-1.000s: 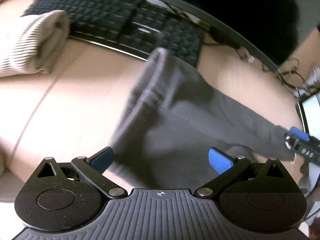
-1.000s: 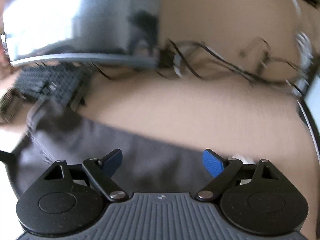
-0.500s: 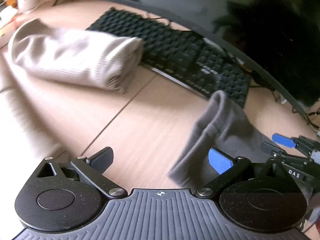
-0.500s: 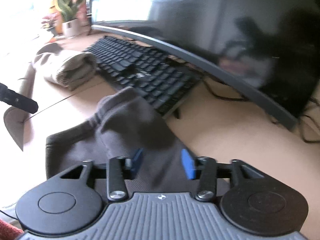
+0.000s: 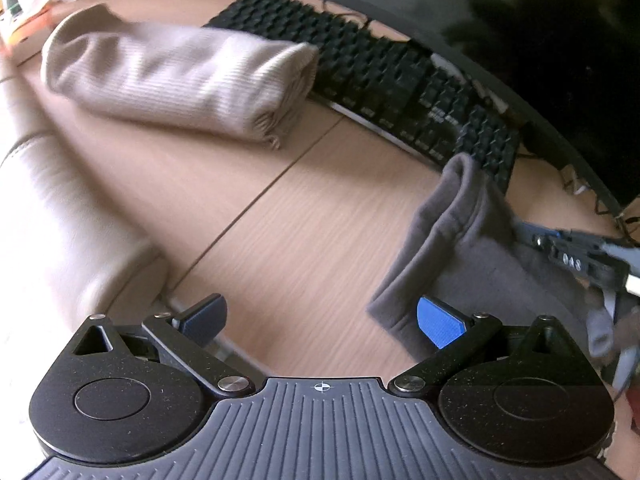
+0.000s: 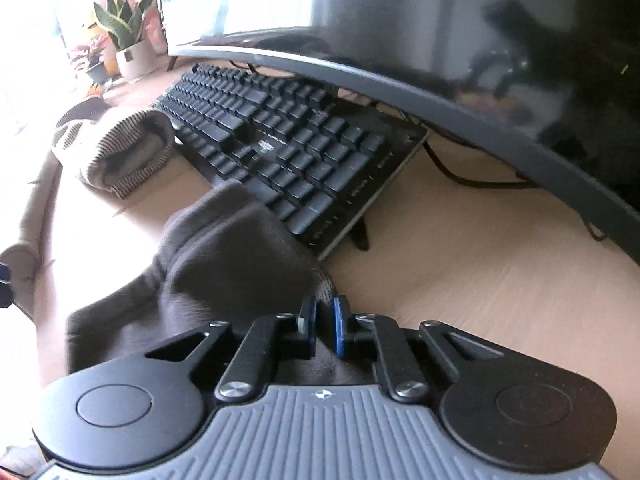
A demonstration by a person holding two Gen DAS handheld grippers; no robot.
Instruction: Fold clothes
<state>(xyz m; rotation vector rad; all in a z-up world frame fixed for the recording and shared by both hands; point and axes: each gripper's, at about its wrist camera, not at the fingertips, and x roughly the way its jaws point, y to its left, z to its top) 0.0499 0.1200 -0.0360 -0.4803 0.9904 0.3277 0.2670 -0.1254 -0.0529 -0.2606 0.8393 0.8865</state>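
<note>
Right gripper is clamped on the dark grey garment, its near part hidden under the gripper. Left gripper is spread wide, empty. Two beige knits; one by the keyboard, the other cut off at the surface edge.

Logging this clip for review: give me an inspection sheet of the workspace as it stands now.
Surface: wooden desk, with a seam.
Job's things: dark grey garment, bunched; folded beige ribbed garment lying apart.
Clutter: keyboard touched by the grey garment.
Tongs: left tongs open, holding nothing; right tongs shut on the grey garment's edge.
Cables: black cables under the monitor.
Surroundings: potted plants beyond the keyboard.
</note>
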